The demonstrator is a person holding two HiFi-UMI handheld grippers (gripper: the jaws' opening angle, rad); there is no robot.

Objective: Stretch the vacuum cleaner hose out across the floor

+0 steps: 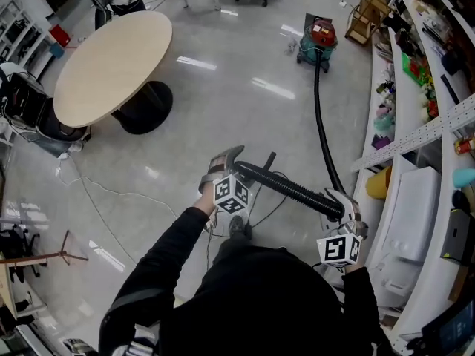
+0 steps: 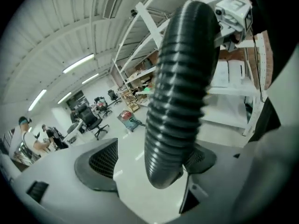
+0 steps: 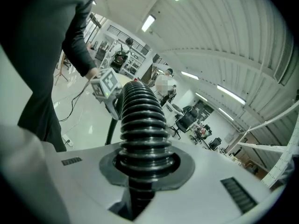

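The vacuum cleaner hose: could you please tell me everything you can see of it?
The hose is black, ribbed and plastic-looking. From the red and green vacuum cleaner it runs nearly straight over the pale floor, then rises to the right gripper, whose jaws are clamped on it. From there it spans across to the left gripper, lying between wide-open jaws.

We see a glossy grey floor (image 1: 223,95), a round wooden table (image 1: 111,65) at upper left, white shelving (image 1: 438,128) along the right, and strip lights (image 2: 78,63) overhead.
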